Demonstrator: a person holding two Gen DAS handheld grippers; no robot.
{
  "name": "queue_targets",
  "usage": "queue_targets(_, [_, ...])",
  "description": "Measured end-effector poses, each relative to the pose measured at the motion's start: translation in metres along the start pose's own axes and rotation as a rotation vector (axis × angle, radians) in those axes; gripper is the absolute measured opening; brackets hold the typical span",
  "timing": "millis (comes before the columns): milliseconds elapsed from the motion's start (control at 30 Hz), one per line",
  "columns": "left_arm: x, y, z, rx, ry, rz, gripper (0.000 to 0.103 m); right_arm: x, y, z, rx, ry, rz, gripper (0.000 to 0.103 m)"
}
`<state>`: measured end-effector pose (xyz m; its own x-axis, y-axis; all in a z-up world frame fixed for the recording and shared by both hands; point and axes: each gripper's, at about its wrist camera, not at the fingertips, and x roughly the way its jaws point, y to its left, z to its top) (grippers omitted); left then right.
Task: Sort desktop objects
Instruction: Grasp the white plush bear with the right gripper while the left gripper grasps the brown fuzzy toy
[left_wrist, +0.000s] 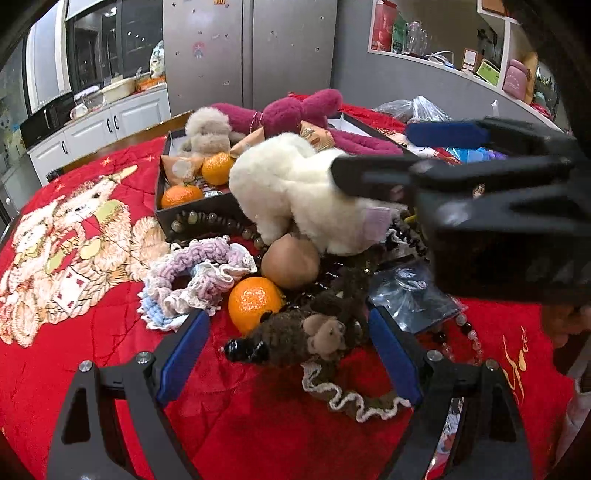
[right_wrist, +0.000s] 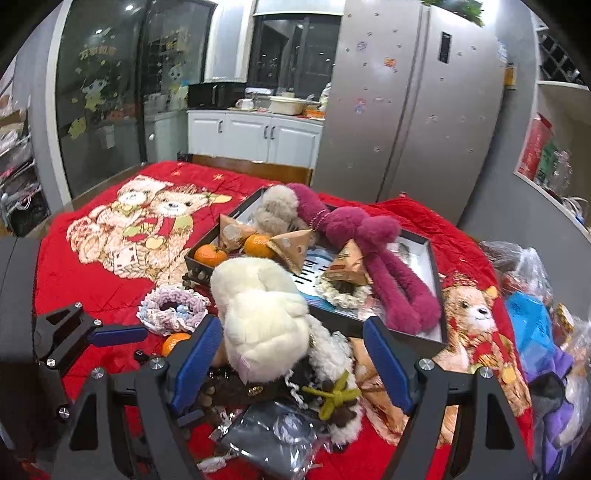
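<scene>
Plush toys, oranges and crochet rings lie heaped on a red quilt (left_wrist: 110, 350), beside a dark tray (left_wrist: 164, 218).

Left wrist view: the left gripper (left_wrist: 288, 354) stands wide open, holding nothing, its 2 blue pads either side of a brown plush (left_wrist: 295, 336) that lies on the quilt between them, touched by neither. Just beyond the brown plush sit an orange (left_wrist: 253, 302) and a tan ball (left_wrist: 291, 262), touching each other. Left of them is a pink and white crochet ring (left_wrist: 195, 273). A white plush (left_wrist: 291, 188) rests against the tray's near edge. The right gripper (left_wrist: 369, 155) reaches in from the right; its dark lower finger lies against the white plush and its blue-padded finger sits well above, so the jaws are spread and clamp nothing. Inside the tray are 2 oranges (left_wrist: 218, 168) and a beige plush (left_wrist: 208, 133), with a magenta plush (left_wrist: 295, 114) draped over the far part.

Right wrist view: the right gripper (right_wrist: 291, 358) is wide open, the white plush (right_wrist: 262, 317) between its pads and nearer the left one, not clamped. The left gripper (right_wrist: 118, 336) shows at the left edge, with only 1 blue pad clear. The tray (right_wrist: 432, 280) holds 2 oranges (right_wrist: 258, 245), paper packets (right_wrist: 291, 247) and the magenta plush (right_wrist: 369, 254). A grey bag (right_wrist: 273, 435) lies at the bottom.
</scene>
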<state>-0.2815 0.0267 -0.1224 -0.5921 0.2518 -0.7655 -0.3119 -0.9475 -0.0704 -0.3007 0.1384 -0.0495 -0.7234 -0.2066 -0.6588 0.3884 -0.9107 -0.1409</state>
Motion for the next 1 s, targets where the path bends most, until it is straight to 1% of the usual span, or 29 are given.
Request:
queue_targets(100, [0.008, 0.004, 0.002, -0.005, 0.014, -0.003, 0.089, 0.023, 0.003, 0.0, -0.013, 0.032, 0.034, 0.081])
queue_targets(267, [0.02, 0.009, 0.001, -0.021, 0.04, -0.028, 0.089, 0.051, 0.01, 0.0, -0.04, 0.066, 0.051, 0.081])
queue_targets(333, [0.022, 0.011, 0.001, -0.034, 0.048, -0.051, 0.089, 0.057, 0.01, -0.002, -0.035, 0.068, 0.066, 0.081])
queue_targets(433, [0.023, 0.012, 0.001, -0.04, 0.057, -0.067, 0.088, 0.064, 0.009, -0.004, -0.021, 0.076, 0.087, 0.081])
queue_targets(467, [0.023, 0.012, 0.001, -0.039, 0.055, -0.07, 0.087, 0.065, 0.007, -0.005, -0.007, 0.075, 0.102, 0.079])
queue_targets(500, [0.023, 0.012, 0.0, -0.036, 0.055, -0.074, 0.084, 0.066, 0.004, -0.005, 0.002, 0.078, 0.109, 0.074])
queue_targets(533, [0.023, 0.011, 0.0, -0.033, 0.058, -0.08, 0.08, 0.067, 0.003, -0.005, 0.01, 0.083, 0.115, 0.063])
queue_targets(567, [0.022, 0.011, 0.0, -0.032, 0.06, -0.084, 0.079, 0.067, 0.001, -0.005, 0.02, 0.088, 0.132, 0.06])
queue_targets(600, [0.021, 0.01, -0.001, -0.032, 0.061, -0.084, 0.077, 0.066, 0.0, -0.006, 0.027, 0.086, 0.14, 0.06])
queue_targets(667, [0.021, 0.009, -0.001, -0.029, 0.068, -0.075, 0.075, 0.065, 0.0, -0.007, 0.029, 0.084, 0.14, 0.054])
queue_targets(733, [0.02, 0.009, -0.002, -0.03, 0.068, -0.073, 0.071, 0.063, 0.004, -0.007, 0.014, 0.081, 0.13, 0.053])
queue_targets(867, [0.02, 0.009, -0.002, -0.035, 0.065, -0.071, 0.068, 0.06, 0.008, -0.008, -0.005, 0.078, 0.114, 0.052])
queue_targets(1000, [0.019, 0.007, -0.003, -0.031, 0.063, -0.066, 0.064, 0.058, 0.005, -0.009, 0.005, 0.075, 0.119, 0.051])
